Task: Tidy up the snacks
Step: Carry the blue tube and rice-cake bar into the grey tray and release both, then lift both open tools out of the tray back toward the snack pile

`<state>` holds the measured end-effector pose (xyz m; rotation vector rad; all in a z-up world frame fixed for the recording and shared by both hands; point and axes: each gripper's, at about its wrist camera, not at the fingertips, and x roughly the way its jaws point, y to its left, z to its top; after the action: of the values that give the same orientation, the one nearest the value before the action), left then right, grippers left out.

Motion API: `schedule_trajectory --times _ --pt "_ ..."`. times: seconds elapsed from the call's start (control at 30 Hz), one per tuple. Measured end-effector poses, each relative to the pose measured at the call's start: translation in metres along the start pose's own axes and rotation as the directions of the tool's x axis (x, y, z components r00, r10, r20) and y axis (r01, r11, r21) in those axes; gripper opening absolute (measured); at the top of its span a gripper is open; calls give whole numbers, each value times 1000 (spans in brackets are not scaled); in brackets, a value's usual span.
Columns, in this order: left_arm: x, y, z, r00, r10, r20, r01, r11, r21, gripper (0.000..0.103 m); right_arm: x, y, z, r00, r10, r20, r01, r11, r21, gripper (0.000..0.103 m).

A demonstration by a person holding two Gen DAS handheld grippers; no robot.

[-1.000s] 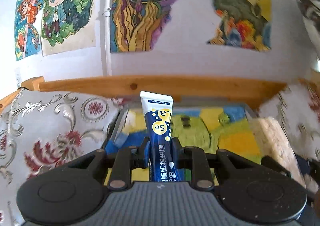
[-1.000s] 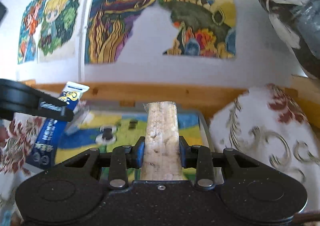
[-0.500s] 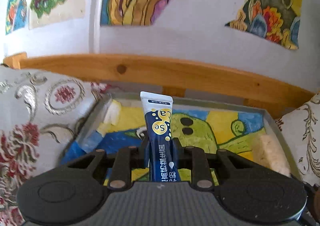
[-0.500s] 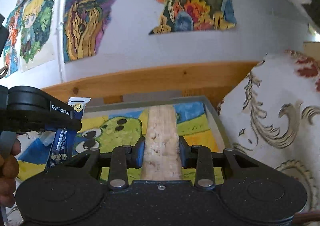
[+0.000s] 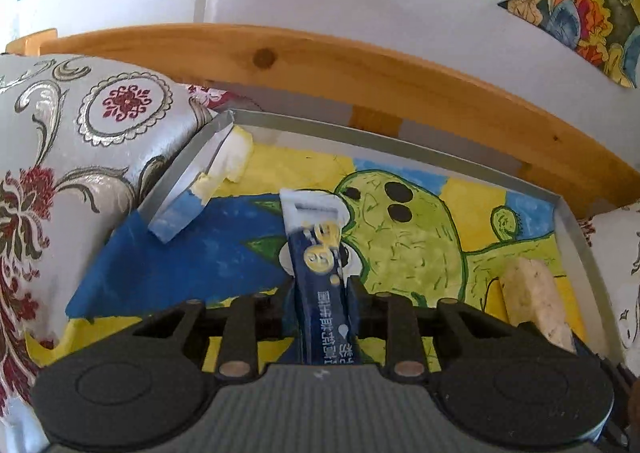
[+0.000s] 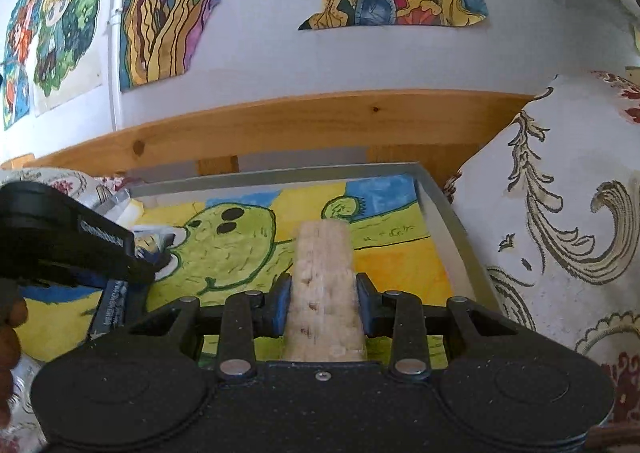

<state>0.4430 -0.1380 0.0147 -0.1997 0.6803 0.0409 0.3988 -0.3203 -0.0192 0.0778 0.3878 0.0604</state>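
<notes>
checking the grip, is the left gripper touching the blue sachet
Touching: the left wrist view shows the left gripper with both pads pressed against the blue sachet.

A blue snack stick (image 5: 320, 281) and a pale bumpy snack bar (image 6: 324, 285) point at the painted tray (image 5: 576, 237), blue one left.

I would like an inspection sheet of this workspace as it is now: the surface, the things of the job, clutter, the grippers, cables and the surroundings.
Surface: shallow grey tray lined with a painted sheet showing a green cartoon creature.
Job's things: blue snack sachet and pale crispy snack bar, both held over the tray.
Clutter: nothing seen.
Grippers: left gripper shut on the sachet; right gripper shut on the bar.
Cables: nothing seen.
Surroundings: patterned cushions on both sides of the tray, wooden rail behind, white wall with colourful drawings.
</notes>
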Motion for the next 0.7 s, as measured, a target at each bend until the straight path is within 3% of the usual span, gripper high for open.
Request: schedule_trajectory --times 0.1,0.13,0.27,0.4,0.53,0.7 --pt "-4 1 0 1000 -14 11 14 1000 -8 50 -1 0 2 1000 0 0 0 1000 3 39" --pt "-7 1 0 1000 -15 18 16 1000 -6 61 -3 0 3 1000 2 9 -2 1000 6 42" --pt "-23 0 2 998 -22 62 23 1000 -5 86 -21 3 14 998 -7 58 7 1000 -4 60" --pt "-51 1 6 991 -27 130 29 999 -17 96 -47 2 25 995 -22 101 19 999 29 83" --pt "-86 4 4 979 -20 205 22 1000 -11 102 -84 5 34 988 -37 151 33 999 34 98" --pt "-129 15 -5 966 -22 259 31 999 -28 102 -134 14 42 974 -46 221 39 999 37 102"
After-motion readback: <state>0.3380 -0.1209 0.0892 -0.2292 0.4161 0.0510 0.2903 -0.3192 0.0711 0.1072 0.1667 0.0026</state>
